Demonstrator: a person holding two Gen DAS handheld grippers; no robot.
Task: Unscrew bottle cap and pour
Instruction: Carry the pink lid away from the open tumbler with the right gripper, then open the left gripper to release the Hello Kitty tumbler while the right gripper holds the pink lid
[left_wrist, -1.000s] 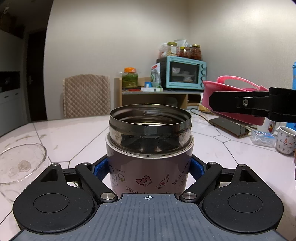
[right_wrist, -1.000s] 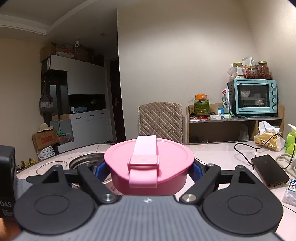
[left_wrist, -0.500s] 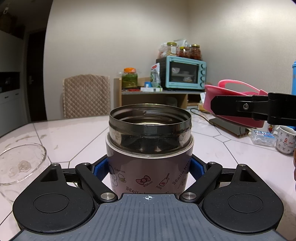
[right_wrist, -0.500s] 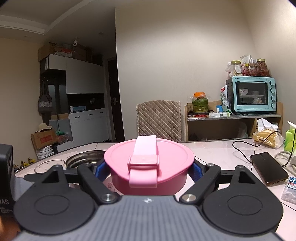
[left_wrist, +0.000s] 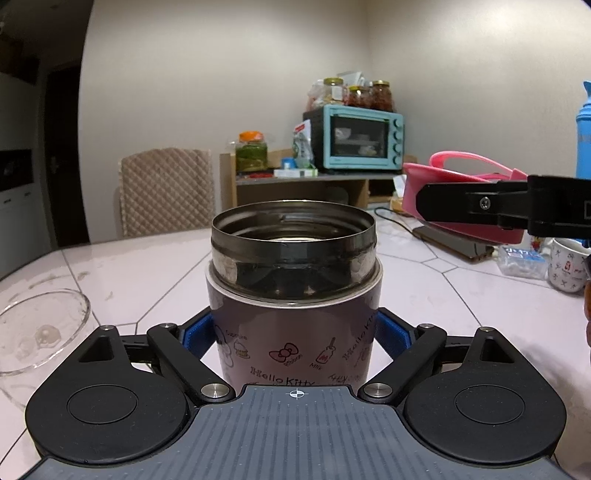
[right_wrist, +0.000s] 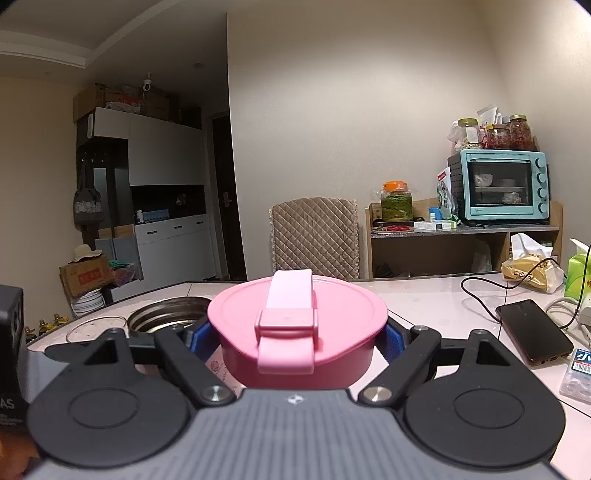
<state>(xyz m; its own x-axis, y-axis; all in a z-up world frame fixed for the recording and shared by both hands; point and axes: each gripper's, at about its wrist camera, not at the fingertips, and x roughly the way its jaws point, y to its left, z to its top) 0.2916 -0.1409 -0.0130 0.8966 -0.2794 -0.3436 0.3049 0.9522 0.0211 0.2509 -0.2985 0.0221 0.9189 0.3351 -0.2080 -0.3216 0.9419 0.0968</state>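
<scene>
Left gripper (left_wrist: 294, 334) easing its jaws apart around open flask (left_wrist: 294, 288) – lid already off.

Pads no longer pressing flask, upright on table (left_wrist: 155, 266); glass bowl (left_wrist: 38, 330) left of flask, pink lid (right_wrist: 295, 328) clamped in right gripper (right_wrist: 295, 338), carried right of flask. Cap step done; release hints at regrip before pouring.

You are working in a lived-in home, in its kitchen and dining corner. Past the far edge of your white marble-patterned desk (right_wrist: 436, 295) a turquoise countertop toaster oven (right_wrist: 498, 186) sits on a wooden shelf unit (right_wrist: 461, 240), with glass preserve jars (right_wrist: 495, 133) stacked on top of it. A quilted beige chair back (right_wrist: 314, 236) stands at that edge, and white kitchen cabinets (right_wrist: 166, 206) line the left wall.
</scene>
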